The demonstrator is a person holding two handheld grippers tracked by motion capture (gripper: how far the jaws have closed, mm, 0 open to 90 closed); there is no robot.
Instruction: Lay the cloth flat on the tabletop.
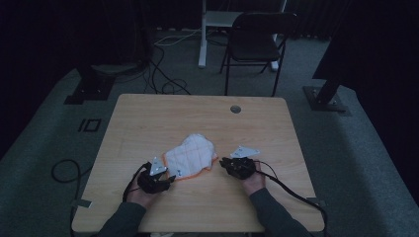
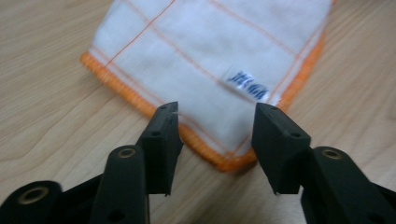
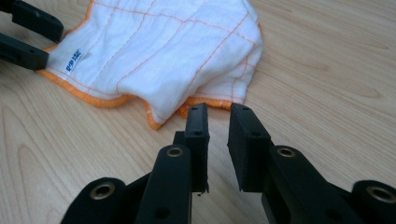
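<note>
A white quilted cloth (image 1: pixel 190 155) with an orange hem lies crumpled near the middle of the wooden table (image 1: pixel 143 118). My left gripper (image 1: pixel 168 180) is at its near left corner. In the left gripper view the cloth (image 2: pixel 210 56) has a small blue-printed label (image 2: pixel 247 85), and my left gripper (image 2: pixel 217 109) stands open, its jaws either side of the hemmed corner without pressing it. My right gripper (image 1: pixel 225 162) is just right of the cloth. In its own view it (image 3: pixel 218 109) is open by a narrow gap with nothing inside, tips just short of the cloth's (image 3: pixel 159 51) folded edge. The left gripper (image 3: pixel 28 37) shows at the top left.
A round cable hole (image 1: pixel 235 109) sits near the table's far edge. Beyond the table stand a dark folding chair (image 1: pixel 257 42) and a white desk leg (image 1: pixel 202 39), with cables (image 1: pixel 163 74) on the grey floor. Dark stand bases flank the table.
</note>
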